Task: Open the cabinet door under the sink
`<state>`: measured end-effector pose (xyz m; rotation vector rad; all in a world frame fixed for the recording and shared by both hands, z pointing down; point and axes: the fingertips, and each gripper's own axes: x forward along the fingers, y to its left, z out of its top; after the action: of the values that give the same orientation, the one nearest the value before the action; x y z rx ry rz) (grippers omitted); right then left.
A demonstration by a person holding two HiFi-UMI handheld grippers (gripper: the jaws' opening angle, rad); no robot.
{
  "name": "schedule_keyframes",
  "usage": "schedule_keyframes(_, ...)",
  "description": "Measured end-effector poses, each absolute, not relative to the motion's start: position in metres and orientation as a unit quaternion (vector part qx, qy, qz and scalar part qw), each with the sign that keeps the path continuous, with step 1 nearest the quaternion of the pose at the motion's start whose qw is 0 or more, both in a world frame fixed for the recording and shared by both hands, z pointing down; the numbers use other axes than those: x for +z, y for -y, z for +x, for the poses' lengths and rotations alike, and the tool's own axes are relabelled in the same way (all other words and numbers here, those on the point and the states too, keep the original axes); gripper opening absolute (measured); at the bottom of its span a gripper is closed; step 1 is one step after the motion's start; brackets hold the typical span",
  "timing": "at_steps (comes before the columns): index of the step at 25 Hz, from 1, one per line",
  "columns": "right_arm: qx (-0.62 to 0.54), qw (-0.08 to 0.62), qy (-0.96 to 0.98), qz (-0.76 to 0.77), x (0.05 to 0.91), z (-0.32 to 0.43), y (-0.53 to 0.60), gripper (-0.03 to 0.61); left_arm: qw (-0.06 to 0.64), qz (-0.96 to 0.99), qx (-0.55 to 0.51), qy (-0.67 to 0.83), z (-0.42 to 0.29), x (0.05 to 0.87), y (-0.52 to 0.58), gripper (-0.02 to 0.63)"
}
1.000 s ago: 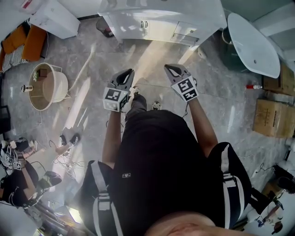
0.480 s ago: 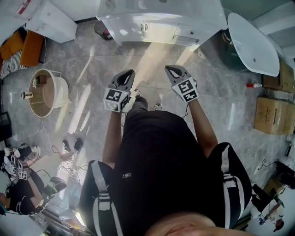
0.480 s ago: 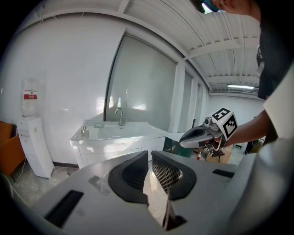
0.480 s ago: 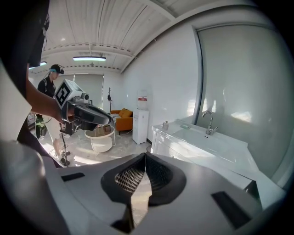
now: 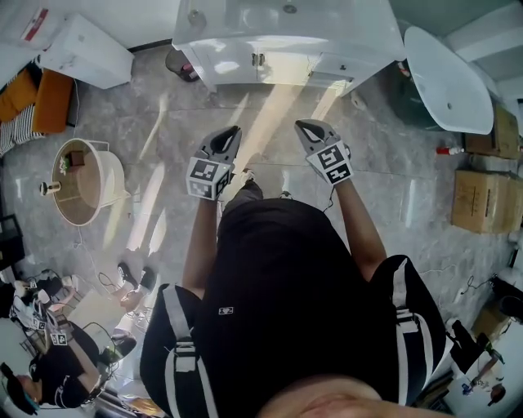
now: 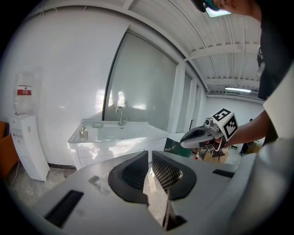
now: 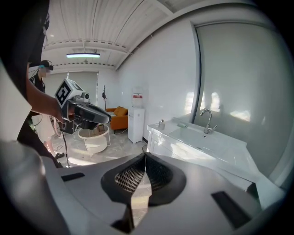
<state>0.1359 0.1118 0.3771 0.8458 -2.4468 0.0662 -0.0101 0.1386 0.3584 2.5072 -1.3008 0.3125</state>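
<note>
The person stands on a grey tiled floor (image 5: 147,122) facing the white vanity (image 5: 359,41), well apart from it, with a gripper held out in front in each hand. The left gripper (image 5: 230,136) and the right gripper (image 5: 308,128) are side by side at about the same height, both pointing toward the vanity and touching nothing. In the left gripper view the jaws are drawn almost together, with only a thin slit between the dark pads (image 6: 133,172) and nothing in it. In the right gripper view the jaws are pressed together at the tips and also hold nothing. The cabinet door (image 5: 233,67) sits under the sink (image 5: 270,16) on the vanity's front face; it is closed, and a pair of small handles (image 5: 257,60) shows where the doors meet. A faucet (image 6: 120,114) stands at the back of the basin. A white bathtub (image 5: 449,77) lies to the right of the vanity, with cardboard boxes (image 5: 482,204) beyond it. To the left are a white water dispenser (image 5: 86,49), an orange sofa (image 5: 41,90) and a round white tub (image 5: 82,180). Cables (image 5: 114,282) trail across the floor at lower left.
</note>
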Motion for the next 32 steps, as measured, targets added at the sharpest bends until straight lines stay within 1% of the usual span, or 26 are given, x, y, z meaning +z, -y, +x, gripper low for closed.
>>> schedule_keyframes(5,0.026,0.283,0.903,0.322,0.383,0.118,-0.096,0.06,0.156,0.878,0.106,0.44,-0.032,0.371,-0.116,0.032)
schedule_keyframes(14,0.032,0.288,0.893,0.344,0.393,0.083,-0.075,0.06,0.149,0.89,0.109,0.416,-0.07,0.377,-0.089,0.032)
schedule_keyframes(19,0.026,0.297,0.894,0.334,0.4,0.062,-0.07,0.06,0.151,0.885,0.098,0.429,-0.096,0.378,-0.078,0.032)
schedule_keyframes(32,0.008,0.307,0.908,0.284,0.404,0.029,-0.026,0.06,0.171,0.855,0.085,0.482,-0.134,0.391,-0.058,0.032)
